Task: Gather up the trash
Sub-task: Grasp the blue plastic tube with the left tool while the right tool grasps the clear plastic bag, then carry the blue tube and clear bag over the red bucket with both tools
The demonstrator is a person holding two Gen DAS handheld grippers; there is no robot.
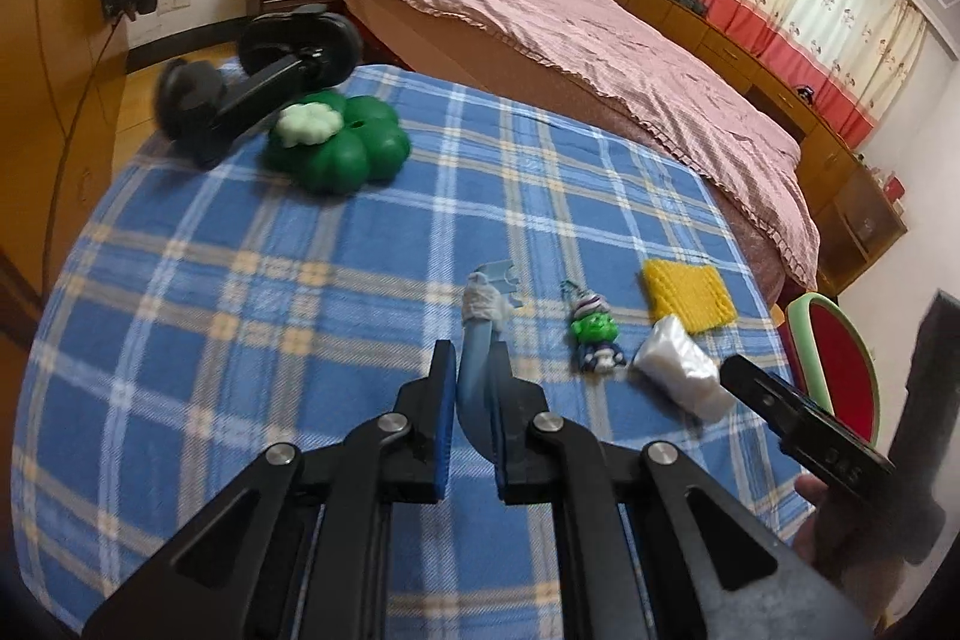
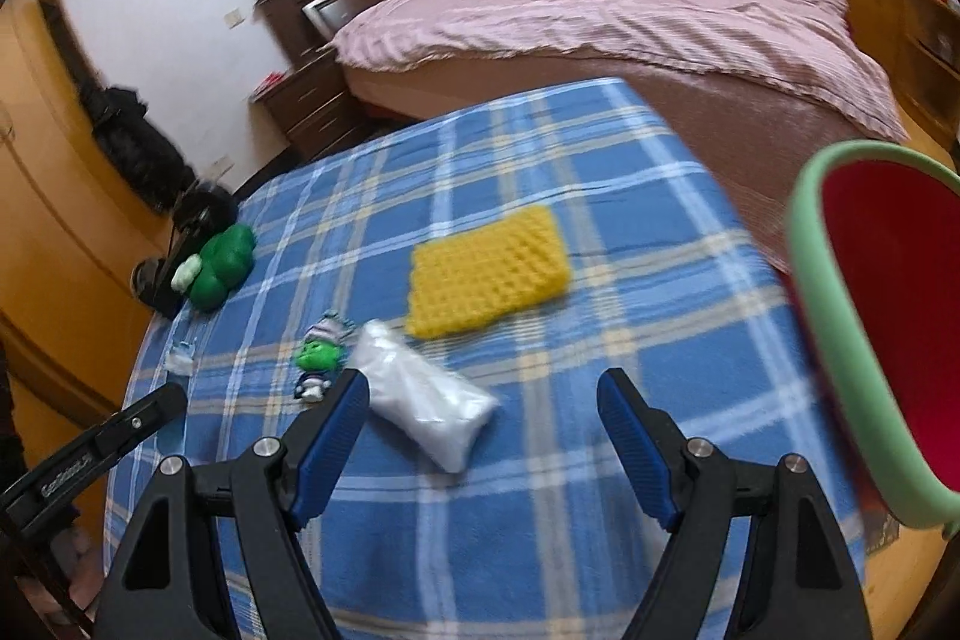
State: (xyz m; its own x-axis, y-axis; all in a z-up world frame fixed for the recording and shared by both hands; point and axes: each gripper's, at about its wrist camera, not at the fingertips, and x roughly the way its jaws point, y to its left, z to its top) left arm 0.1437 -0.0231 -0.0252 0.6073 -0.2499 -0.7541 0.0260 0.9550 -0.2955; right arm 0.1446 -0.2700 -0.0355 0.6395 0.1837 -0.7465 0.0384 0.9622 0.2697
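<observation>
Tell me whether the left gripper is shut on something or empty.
Shut on something: the left gripper pinches a curved blue plastic piece between its pads, lifted off the plaid blanket.

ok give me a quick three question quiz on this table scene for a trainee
1. True or false: the left hand-held gripper is shut on a blue plastic scrap.
2. Which lies nearest the open right hand-held gripper: A) yellow sponge B) white packet C) green clover toy?
3. What colour is the rim of the red bin beside the table?

Key: 1 true; 2 B; 3 green.
</observation>
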